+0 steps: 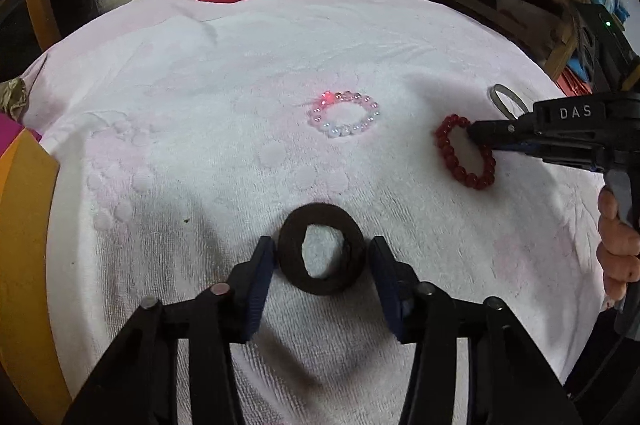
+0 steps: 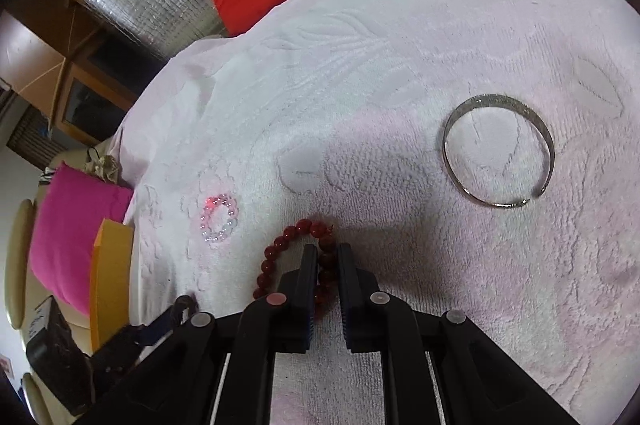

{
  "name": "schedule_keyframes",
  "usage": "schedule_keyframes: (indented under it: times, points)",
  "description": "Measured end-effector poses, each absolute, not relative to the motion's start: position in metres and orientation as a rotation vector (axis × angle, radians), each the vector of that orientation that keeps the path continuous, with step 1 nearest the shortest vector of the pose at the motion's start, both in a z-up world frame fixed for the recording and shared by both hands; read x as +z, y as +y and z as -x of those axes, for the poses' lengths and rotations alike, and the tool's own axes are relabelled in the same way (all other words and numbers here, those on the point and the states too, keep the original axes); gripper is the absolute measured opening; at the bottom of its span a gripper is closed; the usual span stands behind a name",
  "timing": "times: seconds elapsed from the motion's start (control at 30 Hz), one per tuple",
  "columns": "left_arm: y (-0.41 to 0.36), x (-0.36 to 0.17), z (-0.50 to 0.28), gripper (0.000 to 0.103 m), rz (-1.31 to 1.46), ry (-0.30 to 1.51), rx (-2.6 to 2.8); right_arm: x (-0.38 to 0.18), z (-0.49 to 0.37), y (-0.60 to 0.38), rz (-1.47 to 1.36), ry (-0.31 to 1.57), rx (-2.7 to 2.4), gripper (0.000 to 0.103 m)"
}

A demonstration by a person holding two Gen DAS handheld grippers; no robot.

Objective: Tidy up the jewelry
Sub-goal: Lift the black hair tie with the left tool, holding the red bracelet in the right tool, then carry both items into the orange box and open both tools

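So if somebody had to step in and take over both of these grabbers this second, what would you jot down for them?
Left gripper: jaws apart around the dark brown flat ring lying on the white towel; no clear grip on it.
Right gripper: jaws closed on the dark red beaded bracelet, which rests on the towel.
The pale pink and white beaded bracelet lies mid-towel and the thin silver metal bangle beyond the red one, both untouched.
Done: nothing visibly sorted yet.
Left: all four pieces still to place.

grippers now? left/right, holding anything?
Left gripper: open, its fingers either side of the dark ring, not gripping it.
Right gripper: shut on the red bead bracelet.
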State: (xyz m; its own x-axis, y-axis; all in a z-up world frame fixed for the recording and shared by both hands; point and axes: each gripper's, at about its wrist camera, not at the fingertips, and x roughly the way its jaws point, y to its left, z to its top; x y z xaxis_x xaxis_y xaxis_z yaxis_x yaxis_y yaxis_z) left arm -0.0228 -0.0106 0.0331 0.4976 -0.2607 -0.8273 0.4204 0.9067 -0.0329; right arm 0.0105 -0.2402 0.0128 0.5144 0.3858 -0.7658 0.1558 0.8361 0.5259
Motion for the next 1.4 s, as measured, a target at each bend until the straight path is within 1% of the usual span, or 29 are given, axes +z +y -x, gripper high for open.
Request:
schedule_keyframes:
  times: [0.03, 0.1, 0.13, 0.2, 0.27, 0.3, 0.33, 0.63, 0.87, 1.4]
  points:
    - [-0.012, 0.033, 0.023, 0.042, -0.185, 0.961, -0.417, 0.013, -0.011, -0.239, -0.586, 1.035, 0.149, 0.017]
    - [-0.012, 0.033, 0.022, 0.031, -0.178, 0.959, -0.419, 0.015, -0.011, -0.236, -0.568, 1.025, 0.154, 0.022]
    - [-0.009, 0.032, 0.022, 0.029, -0.173, 0.959, -0.414, 0.016, -0.010, -0.232, -0.539, 1.018, 0.148, 0.022]
    - [-0.006, 0.033, 0.020, 0.018, -0.163, 0.959, -0.404, 0.018, -0.009, -0.225, -0.480, 1.007, 0.139, 0.022]
    - [-0.001, 0.035, 0.016, 0.013, -0.139, 0.960, -0.390, 0.021, -0.008, -0.216, -0.399, 0.989, 0.125, 0.018]
    - [0.001, 0.036, 0.015, 0.012, -0.128, 0.958, -0.384, 0.023, -0.007, -0.212, -0.361, 0.981, 0.110, 0.012]
    - [0.004, 0.037, 0.015, 0.012, -0.123, 0.951, -0.372, 0.023, -0.007, -0.210, -0.340, 0.974, 0.100, 0.011]
    - [0.024, 0.060, 0.019, 0.012, -0.066, 0.876, -0.332, 0.041, 0.001, -0.210, -0.362, 0.870, 0.139, 0.011]
    - [0.026, 0.076, 0.025, 0.012, -0.082, 0.825, -0.283, 0.056, 0.007, -0.207, -0.395, 0.786, 0.178, 0.011]
    - [0.044, 0.115, 0.052, 0.012, -0.094, 0.701, -0.093, 0.073, 0.019, -0.176, -0.426, 0.731, 0.249, 0.011]
